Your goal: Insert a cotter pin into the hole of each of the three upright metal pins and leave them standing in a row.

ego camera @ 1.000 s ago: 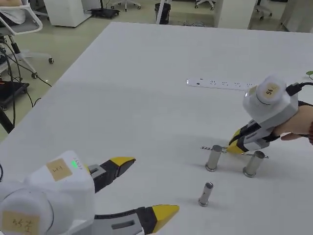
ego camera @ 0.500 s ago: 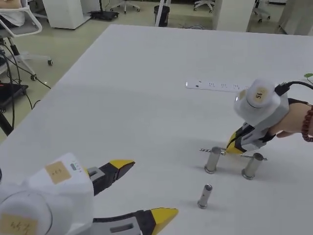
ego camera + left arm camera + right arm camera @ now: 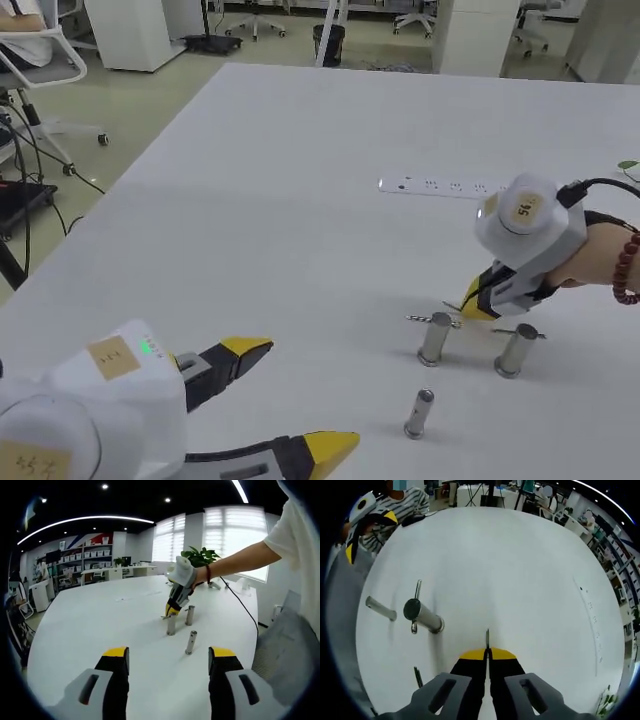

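Pinching a cotter pin [image 3: 487, 638] between tight-pressed fingers [image 3: 472, 656], the right gripper [image 3: 488, 653] holds it pointing straight ahead past their tips.

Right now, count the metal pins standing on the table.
3. Left rear pin and right rear pin stand by the right gripper; front pin stands nearer the person.

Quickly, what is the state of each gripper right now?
Left gripper: open, holding nothing.
Right gripper: closed on a cotter pin.
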Motion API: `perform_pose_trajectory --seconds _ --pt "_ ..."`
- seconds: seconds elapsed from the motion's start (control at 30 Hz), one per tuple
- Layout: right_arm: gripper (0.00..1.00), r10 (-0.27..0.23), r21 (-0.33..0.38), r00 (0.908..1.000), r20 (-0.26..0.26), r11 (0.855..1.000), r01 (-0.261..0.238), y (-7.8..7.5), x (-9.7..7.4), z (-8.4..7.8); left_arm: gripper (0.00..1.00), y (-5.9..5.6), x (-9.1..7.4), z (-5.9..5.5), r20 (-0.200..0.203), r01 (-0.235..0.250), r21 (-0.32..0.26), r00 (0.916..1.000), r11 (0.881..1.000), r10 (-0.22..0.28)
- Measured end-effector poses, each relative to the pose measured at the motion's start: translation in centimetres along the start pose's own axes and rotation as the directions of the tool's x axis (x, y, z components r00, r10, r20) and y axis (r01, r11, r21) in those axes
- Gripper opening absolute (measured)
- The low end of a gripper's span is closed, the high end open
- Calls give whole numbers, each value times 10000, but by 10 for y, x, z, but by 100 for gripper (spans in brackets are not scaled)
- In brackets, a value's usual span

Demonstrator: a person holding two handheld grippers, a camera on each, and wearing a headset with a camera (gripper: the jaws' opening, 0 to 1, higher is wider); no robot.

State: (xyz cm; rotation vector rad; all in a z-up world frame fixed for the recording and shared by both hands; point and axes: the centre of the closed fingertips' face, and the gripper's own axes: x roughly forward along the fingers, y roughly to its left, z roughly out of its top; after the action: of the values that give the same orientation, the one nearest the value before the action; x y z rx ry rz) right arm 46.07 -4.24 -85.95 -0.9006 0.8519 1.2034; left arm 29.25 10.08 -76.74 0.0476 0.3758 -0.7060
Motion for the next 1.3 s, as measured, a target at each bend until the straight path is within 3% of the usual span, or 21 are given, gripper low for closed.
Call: perform_pose_trajectory --seconds 0.3,0.4,0.53,0.7,0.97,1.1,1.3 --pt "1 -652 -260 9971 397 9975 662 -6 -15 6 58 -1 0 3 -95 57 61 9999 10000 -57" --pt "1 -1176 -390 9895 837 9919 1212 -12 -31 16 58 0 0 7 -37 38 28 10000 10000 -38" --pt "2 -1491 -466 9797 1340 9866 1565 -7 -51 29 55 1 1 14 126 60 -180 9999 9998 -58" --pt "2 -1792 -673 9638 1974 9783 1957 6 -75 49 49 1 5 18 -66 122 -270 9999 9996 -124" --pt "2 -1916 -1028 9411 2788 9683 2276 32 -99 75 44 -3 6 36 107 352 -446 9993 9984 -347" --pt "2 -1908 -1290 9346 3003 9627 2380 50 -106 83 42 -3 8 44 185 479 -793 9987 9957 -466" --pt "2 -1879 -1540 9324 3087 9575 2440 70 -108 86 37 -8 11 55 404 735 -1449 9968 9867 -684"
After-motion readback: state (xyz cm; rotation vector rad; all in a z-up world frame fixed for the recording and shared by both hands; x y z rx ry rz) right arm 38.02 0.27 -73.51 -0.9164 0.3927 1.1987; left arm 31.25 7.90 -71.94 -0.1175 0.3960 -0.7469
